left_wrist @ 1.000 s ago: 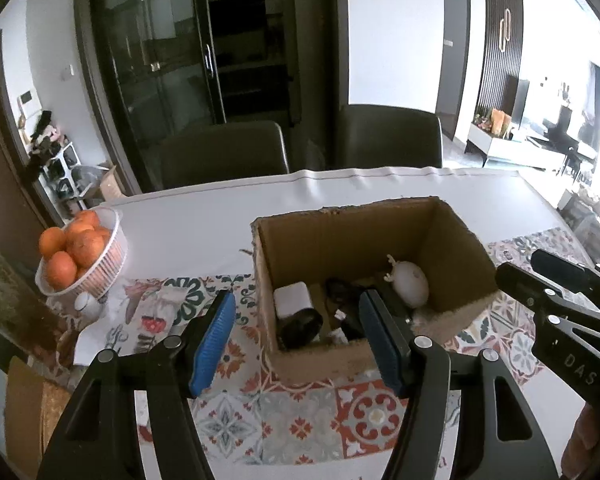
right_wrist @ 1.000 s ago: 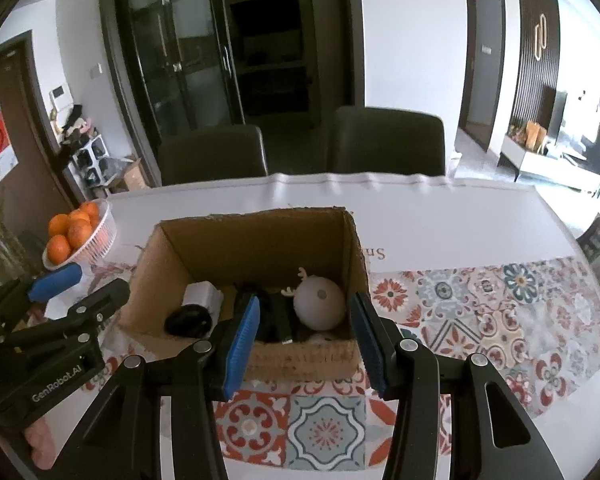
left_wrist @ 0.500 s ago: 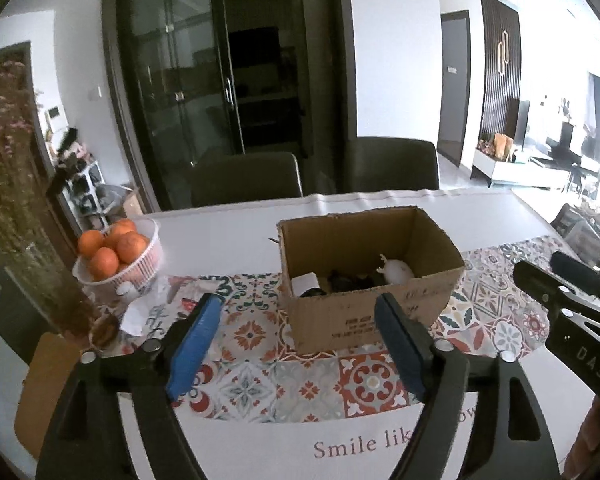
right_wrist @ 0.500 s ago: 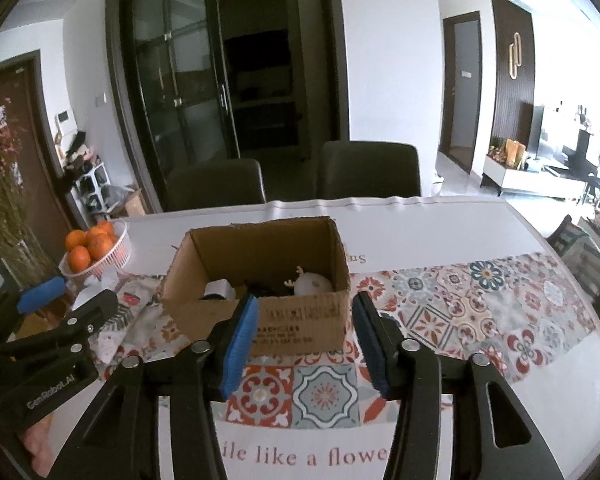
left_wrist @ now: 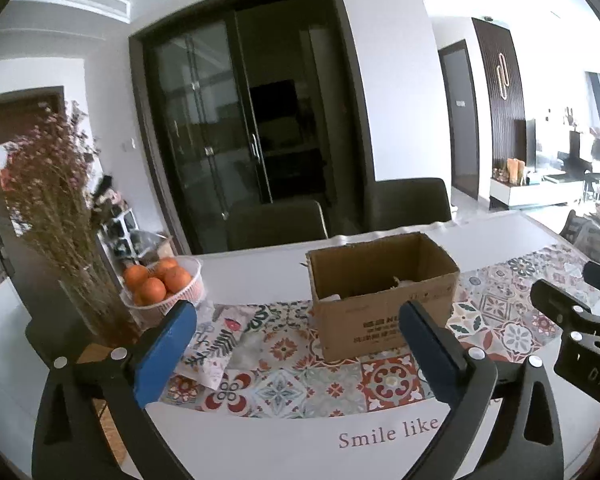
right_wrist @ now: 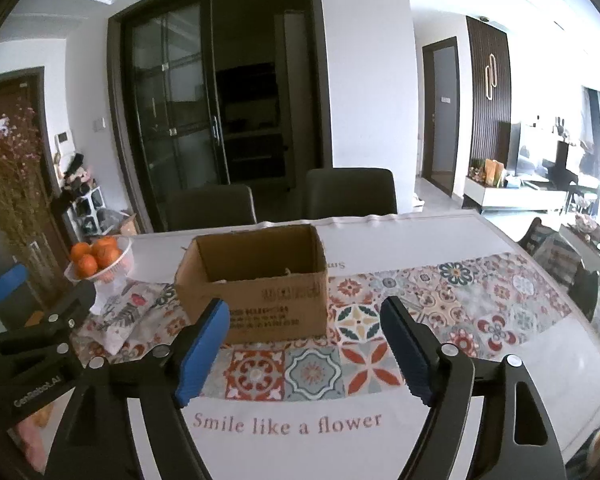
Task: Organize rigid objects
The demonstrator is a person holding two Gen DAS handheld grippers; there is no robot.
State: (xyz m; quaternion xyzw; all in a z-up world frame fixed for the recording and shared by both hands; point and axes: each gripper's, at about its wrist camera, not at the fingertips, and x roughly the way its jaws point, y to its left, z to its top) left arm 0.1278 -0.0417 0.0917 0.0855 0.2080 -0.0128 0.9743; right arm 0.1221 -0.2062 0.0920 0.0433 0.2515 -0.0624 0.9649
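From the left wrist, the left gripper (left_wrist: 296, 340) hangs above the near edge of the surface (left_wrist: 260, 264), its blue fingers (left_wrist: 166, 354) spread wide with nothing between them. The box (left_wrist: 384, 300) stands upright and open-topped at about 1 o'clock from the fingers, on the patterned runner (left_wrist: 296, 384), well apart from both pads. Something pale just shows over its front wall; what it is cannot be told. A bowl (left_wrist: 168, 296) of oranges (left_wrist: 156, 280) sits at 10 o'clock, beside a vase of dried flowers (left_wrist: 52, 216). The right gripper (left_wrist: 572, 320) pokes in at 3 o'clock.

From the right wrist, the right gripper (right_wrist: 304, 344) is likewise held wide apart and empty, its fingers (right_wrist: 406, 350) framing the tiles. The box (right_wrist: 256, 284) lies at 12 o'clock just beyond the fingertips, clear of them, printed side facing the camera. The bowl (right_wrist: 108, 268) sits at 10 o'clock, and the left gripper (right_wrist: 28, 320) enters at 9 o'clock. Two dark chairs (right_wrist: 348, 194) stand behind the surface (right_wrist: 420, 236).
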